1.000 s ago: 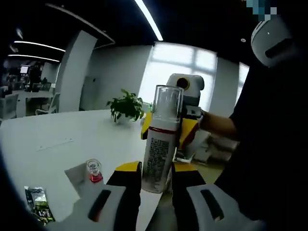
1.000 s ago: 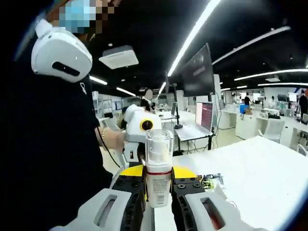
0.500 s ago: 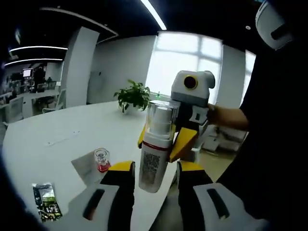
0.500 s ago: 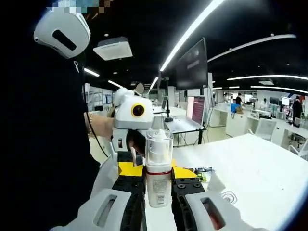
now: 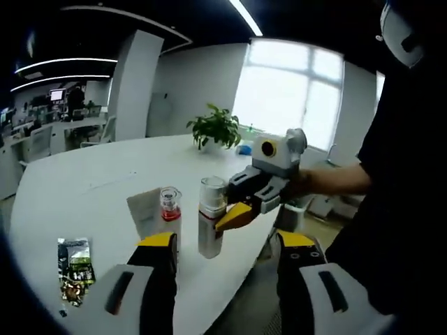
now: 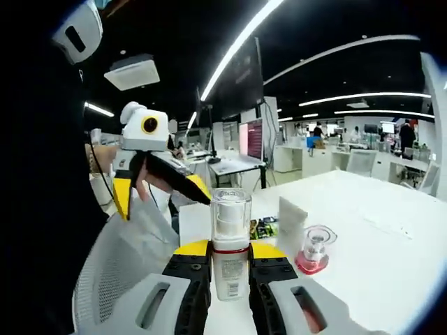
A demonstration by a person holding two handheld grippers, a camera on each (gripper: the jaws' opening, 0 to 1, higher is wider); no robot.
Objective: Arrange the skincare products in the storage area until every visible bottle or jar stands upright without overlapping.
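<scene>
**Left gripper lets go of the spray bottle**

The left gripper [image 5: 222,246] is now standing wide open and empty, backing away, while the right gripper [image 6: 230,259] is clamping the upright spray bottle [image 5: 209,227] alone at the table [image 5: 84,195] edge, beside the red-based bottle [image 5: 170,209].

Each gripper is built with pale grey moulded bodies bearing dark slots, black jaw blocks and yellow tips: the left gripper [image 5: 225,241] and the right gripper [image 6: 230,252], on whose black blocks small screws are seen. A dark short-sleeved top [image 5: 398,181] is worn by the person, and a white headset [image 6: 78,31] with a dark slot is seen at the head.
</scene>
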